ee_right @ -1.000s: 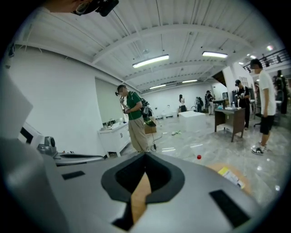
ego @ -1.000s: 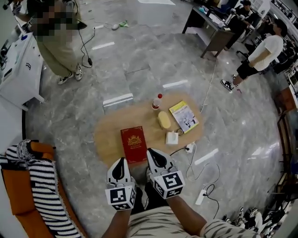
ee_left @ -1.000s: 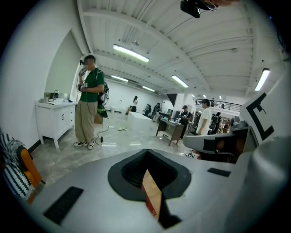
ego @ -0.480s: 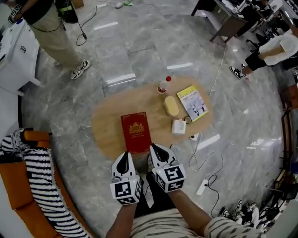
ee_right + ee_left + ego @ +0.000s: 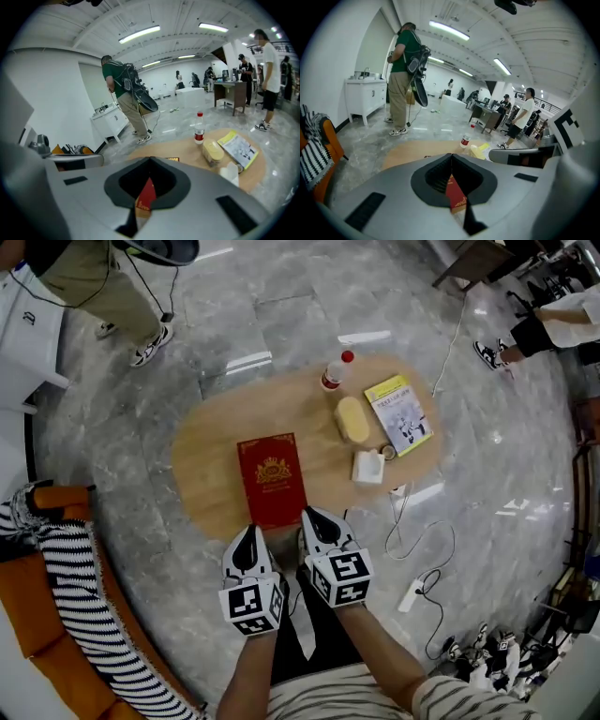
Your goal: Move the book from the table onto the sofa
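A red book [image 5: 272,479] with a gold crest lies flat on the oval wooden table [image 5: 211,465], near its front edge. My left gripper [image 5: 248,536] hovers just short of the book's near left corner, shut and empty. My right gripper [image 5: 314,518] is at the book's near right corner, also shut with nothing in it. In the left gripper view the book [image 5: 454,194] shows as a red sliver below the closed jaws of the left gripper [image 5: 451,155]. The right gripper view shows the book [image 5: 146,197] the same way under the right gripper [image 5: 150,160]. The orange sofa [image 5: 33,634] with a striped throw sits at the lower left.
On the table's right half stand a red-capped bottle [image 5: 335,371], a yellow oblong thing [image 5: 352,420], a yellow booklet [image 5: 398,413] and a small white box [image 5: 368,467]. Cables and a power strip [image 5: 412,594] lie on the floor at right. A person [image 5: 103,277] stands by a white cabinet [image 5: 23,343].
Both grippers have sunk toward the table's near edge, staying shut. The table and book look larger and nearer. The book has not moved.
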Demonstrator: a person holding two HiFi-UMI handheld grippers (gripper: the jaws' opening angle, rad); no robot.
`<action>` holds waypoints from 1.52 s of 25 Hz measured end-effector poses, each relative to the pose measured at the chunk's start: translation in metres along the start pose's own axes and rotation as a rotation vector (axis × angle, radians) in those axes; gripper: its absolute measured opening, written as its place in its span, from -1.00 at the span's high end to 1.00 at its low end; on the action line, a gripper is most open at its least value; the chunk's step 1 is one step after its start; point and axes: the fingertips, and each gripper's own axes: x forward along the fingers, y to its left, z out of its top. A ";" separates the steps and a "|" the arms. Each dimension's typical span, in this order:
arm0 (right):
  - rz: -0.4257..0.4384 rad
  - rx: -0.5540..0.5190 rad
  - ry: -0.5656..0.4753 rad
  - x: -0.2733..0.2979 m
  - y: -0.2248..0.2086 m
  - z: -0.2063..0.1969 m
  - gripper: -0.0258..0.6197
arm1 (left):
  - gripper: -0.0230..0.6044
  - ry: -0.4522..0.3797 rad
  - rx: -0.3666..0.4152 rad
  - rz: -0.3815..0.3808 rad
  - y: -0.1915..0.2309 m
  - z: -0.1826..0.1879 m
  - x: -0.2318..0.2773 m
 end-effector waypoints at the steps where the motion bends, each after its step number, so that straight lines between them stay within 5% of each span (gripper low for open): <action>1: 0.006 0.014 0.005 0.004 -0.002 -0.005 0.88 | 0.91 0.010 -0.002 0.000 0.000 -0.007 0.004; 10: 0.023 0.075 0.086 0.036 -0.012 -0.065 0.87 | 0.91 0.098 -0.051 0.005 0.011 -0.067 0.036; 13: 0.031 0.091 0.143 0.049 -0.015 -0.087 0.68 | 0.89 0.132 -0.072 0.019 0.017 -0.084 0.044; 29: -0.004 0.137 0.287 0.090 -0.049 -0.147 0.20 | 0.21 0.348 -0.129 0.036 0.048 -0.163 0.084; 38: -0.010 0.156 0.365 0.118 -0.067 -0.182 -0.02 | 0.03 0.369 -0.185 0.011 0.065 -0.190 0.106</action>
